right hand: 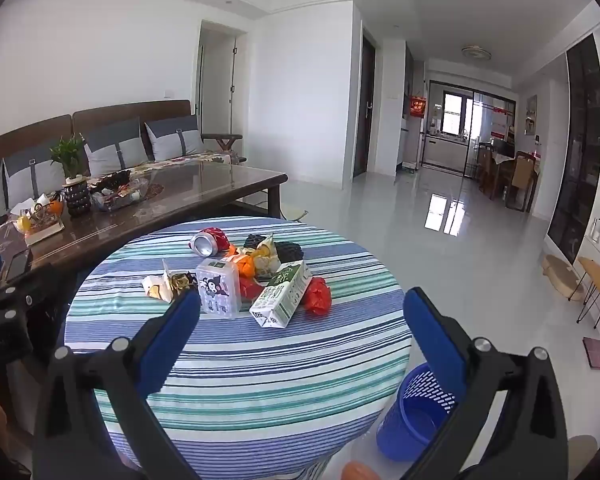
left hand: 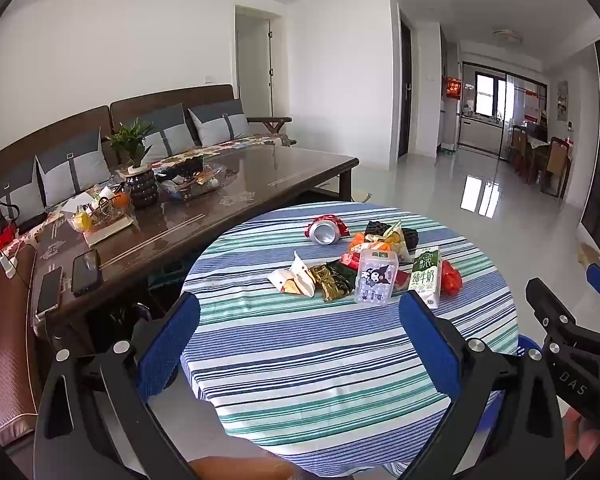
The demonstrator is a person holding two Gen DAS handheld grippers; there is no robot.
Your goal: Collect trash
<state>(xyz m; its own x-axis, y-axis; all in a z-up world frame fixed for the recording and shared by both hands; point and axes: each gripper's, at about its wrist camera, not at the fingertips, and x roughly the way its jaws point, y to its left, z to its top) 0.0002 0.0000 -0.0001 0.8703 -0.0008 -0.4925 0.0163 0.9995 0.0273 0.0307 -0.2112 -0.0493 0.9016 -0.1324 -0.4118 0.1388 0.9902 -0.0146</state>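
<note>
A pile of trash lies on the round striped table: a crushed red can, a green milk carton, a clear plastic box with a cartoon figure, a white wrapper, a gold wrapper, a red bag and orange and yellow wrappers. My left gripper is open and empty, above the table's near side. My right gripper is open and empty, just short of the pile. A blue mesh bin stands on the floor at the table's right.
A dark coffee table with a plant pot, fruit dishes and phones stands left of the round table, with a sofa behind it. Glossy floor opens to the right. Small stools stand at the far right.
</note>
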